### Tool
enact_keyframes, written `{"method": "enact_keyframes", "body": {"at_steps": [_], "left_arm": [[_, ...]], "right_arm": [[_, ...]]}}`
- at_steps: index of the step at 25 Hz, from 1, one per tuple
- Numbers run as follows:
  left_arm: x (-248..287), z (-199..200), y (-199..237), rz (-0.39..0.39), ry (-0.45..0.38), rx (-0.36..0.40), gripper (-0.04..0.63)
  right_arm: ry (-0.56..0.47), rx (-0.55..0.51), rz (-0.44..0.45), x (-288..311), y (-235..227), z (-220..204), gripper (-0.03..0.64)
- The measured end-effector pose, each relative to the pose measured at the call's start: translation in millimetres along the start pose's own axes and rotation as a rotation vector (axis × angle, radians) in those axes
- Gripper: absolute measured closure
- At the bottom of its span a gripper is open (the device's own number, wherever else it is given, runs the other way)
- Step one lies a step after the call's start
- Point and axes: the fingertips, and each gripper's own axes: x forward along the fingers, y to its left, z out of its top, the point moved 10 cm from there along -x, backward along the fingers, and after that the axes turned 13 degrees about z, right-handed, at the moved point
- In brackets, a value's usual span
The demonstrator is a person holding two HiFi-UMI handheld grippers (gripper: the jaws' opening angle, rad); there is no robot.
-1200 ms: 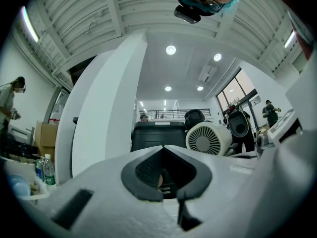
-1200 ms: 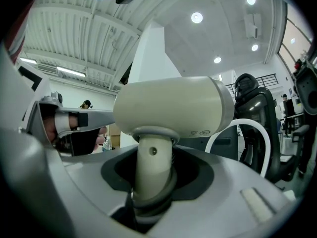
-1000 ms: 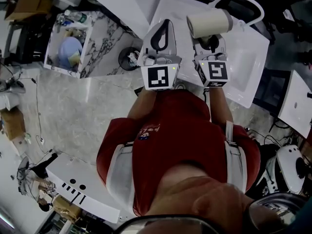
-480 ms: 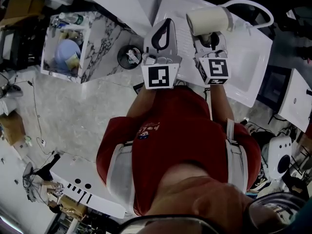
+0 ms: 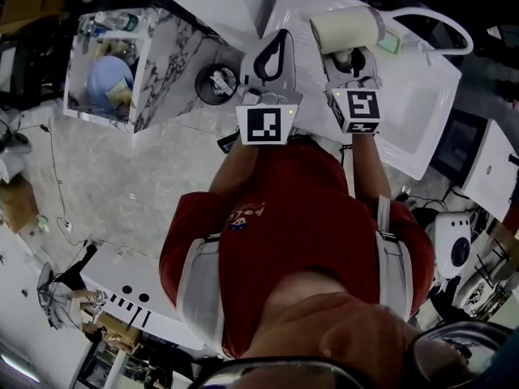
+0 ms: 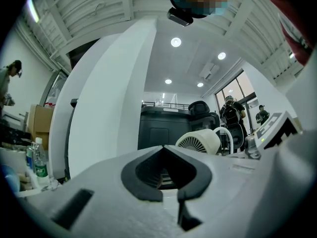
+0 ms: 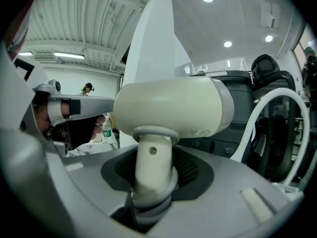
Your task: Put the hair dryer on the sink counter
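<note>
My red T-shirt (image 5: pixel 292 217) with a small emblem (image 5: pixel 246 215) on the chest, pale grey straps (image 5: pixel 197 290) over both shoulders, my left gripper (image 5: pixel 280 34) light grey with black-lined jaws, white cube (image 5: pixel 264 126) bearing black square markers, my right gripper (image 5: pixel 349 57) of identical build.

Pale stone floor (image 5: pixel 122 185), white ceiling (image 6: pixel 198 58) with round downlights (image 6: pixel 176 42) (all lit), tall window (image 6: pixel 233 89) at the far side.

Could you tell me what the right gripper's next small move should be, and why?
Probably lower the hair dryer onto the sink counter: the jaws of the right gripper clamp its handle, and it seems held above the counter, not resting.
</note>
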Motion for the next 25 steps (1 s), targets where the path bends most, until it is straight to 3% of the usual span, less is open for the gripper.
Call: {"method": "enact_keyframes", "body": {"at_steps": [12,18,25], "left_arm": [[-2,-19,24,0.028,0.027,0.027,0.594],[-4,-24,29,0.057,0.046,-0.023,0.594],[2,-29,33,0.06,0.045,-0.015,0.594]], "right_arm": [[0.102,0.003,0.047,40,-3,-26,0.46],[0.159,0.018,0.068,52,-7,-41,0.46],[0.216,0.012,0.1,71,-11,-56,0.46]]}}
